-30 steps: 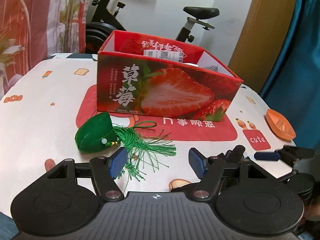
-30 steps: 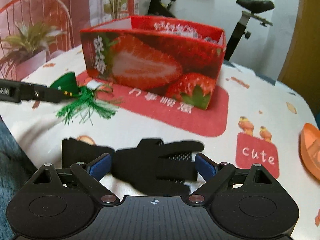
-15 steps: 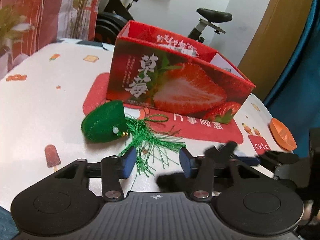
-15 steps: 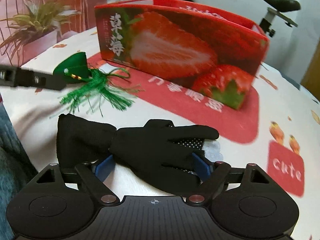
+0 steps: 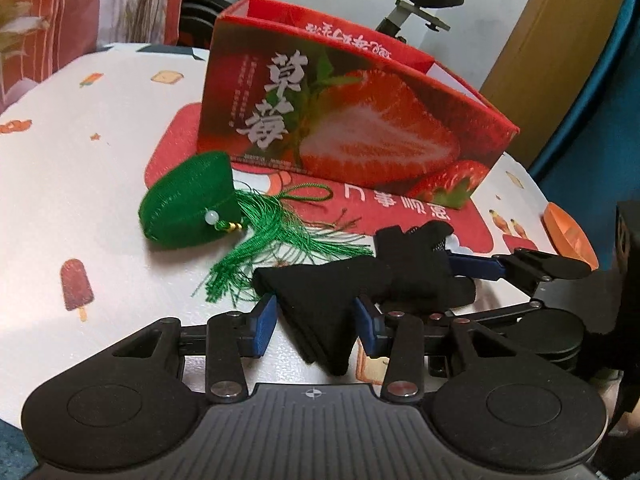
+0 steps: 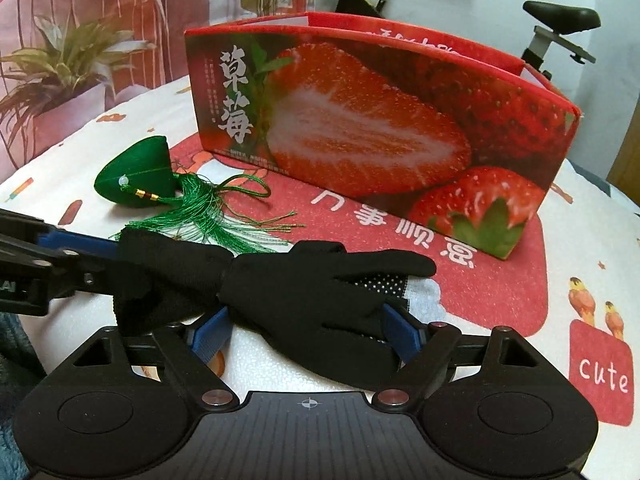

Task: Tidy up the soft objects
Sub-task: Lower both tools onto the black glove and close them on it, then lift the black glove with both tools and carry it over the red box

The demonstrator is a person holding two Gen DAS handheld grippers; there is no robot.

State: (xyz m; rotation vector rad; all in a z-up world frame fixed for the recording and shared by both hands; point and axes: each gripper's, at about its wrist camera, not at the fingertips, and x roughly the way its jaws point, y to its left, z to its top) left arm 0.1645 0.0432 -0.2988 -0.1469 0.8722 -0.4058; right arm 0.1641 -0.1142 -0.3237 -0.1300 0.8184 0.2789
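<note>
A black glove (image 5: 320,300) (image 6: 312,292) lies stretched across the tablecloth near the front edge. My left gripper (image 5: 316,326) is shut on its cuff, which bunches into a dark wedge between the blue pads. In the right wrist view the left gripper (image 6: 100,260) reaches in from the left onto that cuff. My right gripper (image 6: 306,332) stands wide with its pads against both sides of the glove's palm; the glove hides its tips. A green stuffed pouch (image 5: 188,204) (image 6: 136,176) with a bead and tassel lies just beyond the glove, untouched.
A red strawberry-printed open box (image 5: 360,120) (image 6: 380,112) stands behind the pouch on the patterned tablecloth (image 5: 80,160). An orange dish-like thing (image 5: 568,236) sits at the right edge. An exercise bike (image 6: 560,20) and a potted plant (image 6: 60,60) stand behind the table.
My left gripper swung right from the tassel over to the glove's cuff and narrowed on it. My right gripper moved in around the glove's palm and narrowed slightly. The pouch stayed put.
</note>
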